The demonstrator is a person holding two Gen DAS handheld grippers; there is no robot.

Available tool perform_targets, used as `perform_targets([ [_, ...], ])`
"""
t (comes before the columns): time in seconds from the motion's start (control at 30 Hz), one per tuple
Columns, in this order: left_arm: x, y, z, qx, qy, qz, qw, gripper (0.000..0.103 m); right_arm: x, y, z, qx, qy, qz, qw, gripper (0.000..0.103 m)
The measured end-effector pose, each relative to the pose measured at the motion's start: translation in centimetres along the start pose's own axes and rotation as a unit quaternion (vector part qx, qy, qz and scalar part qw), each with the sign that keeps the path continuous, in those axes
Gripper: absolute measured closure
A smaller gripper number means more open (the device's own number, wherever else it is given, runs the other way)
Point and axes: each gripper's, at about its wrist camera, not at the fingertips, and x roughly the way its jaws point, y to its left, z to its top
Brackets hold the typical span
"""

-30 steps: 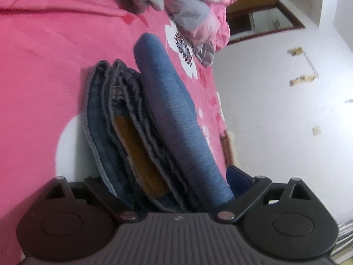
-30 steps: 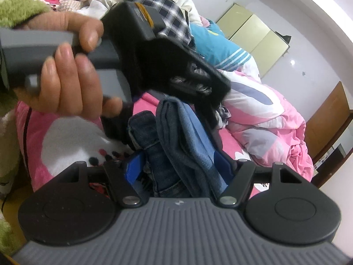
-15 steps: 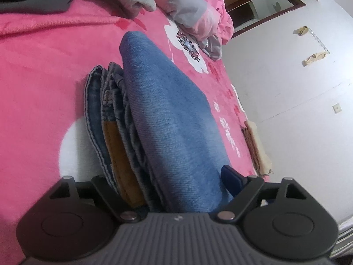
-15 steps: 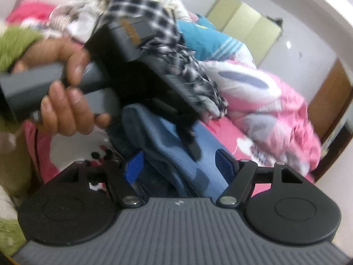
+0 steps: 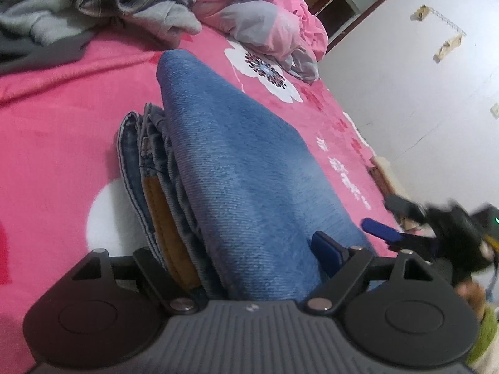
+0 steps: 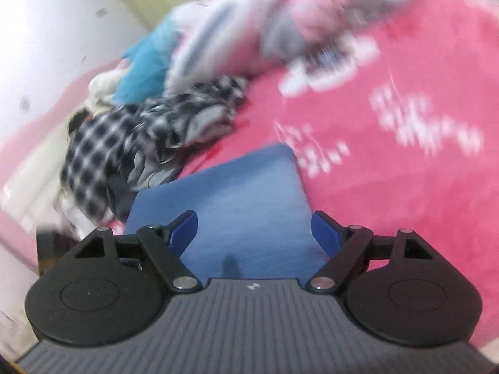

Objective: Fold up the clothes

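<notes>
Left wrist view: folded jeans (image 5: 237, 193) lie on the pink blanket (image 5: 62, 118), layers stacked, brown waistband patch at the near edge. The left gripper (image 5: 249, 268) straddles the bundle's near end; only its blue right pad shows, against the denim, so I cannot tell whether it pinches the denim. The right gripper (image 5: 405, 233) sits off to the side, apart from the denim.

Right wrist view (blurred): right gripper (image 6: 254, 233) has jaws spread, nothing between them; the jeans (image 6: 237, 193) lie flat just ahead. A plaid shirt (image 6: 131, 137) and other loose clothes are heaped beyond.

Judgement: the jeans look essentially folded; release and the remaining pile are left.
</notes>
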Motion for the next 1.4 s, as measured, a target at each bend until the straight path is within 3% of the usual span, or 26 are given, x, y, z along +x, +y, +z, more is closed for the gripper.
perform_targets([
  [0.1, -0.1, -0.3, -0.2, 0.007, -0.002, 0.007, 0.9999, 0.018, 1.7, -4.2, 0.8, 0.119, 0.030, 0.032, 0.992, 0.023],
  [0.17, -0.1, -0.4, -0.2, 0.011, -0.003, 0.010, 0.9999, 0.018, 2.6, -5.3, 1.0, 0.150, 0.045, 0.050, 0.986, 0.023],
  [0.73, 0.1, -0.8, -0.5, 0.031, -0.009, 0.018, 0.9993, 0.017, 8.8, -3.5, 4.9, 0.117, 0.145, 0.066, 0.980, 0.021],
  [0.9, 0.1, -0.9, -0.5, 0.033, -0.010, 0.019, 0.9992, 0.017, 10.7, -2.6, 5.6, 0.102, 0.155, 0.072, 0.980, 0.021],
  [1.1, 0.1, -0.9, -0.6, 0.034, -0.011, 0.018, 0.9992, 0.017, 12.2, -1.5, 6.0, 0.080, 0.169, 0.073, 0.980, 0.012],
  [1.4, 0.0, -0.6, -0.7, 0.035, -0.012, 0.009, 0.9993, 0.017, 11.1, -1.3, 5.2, 0.055, 0.170, 0.088, 0.980, 0.015],
])
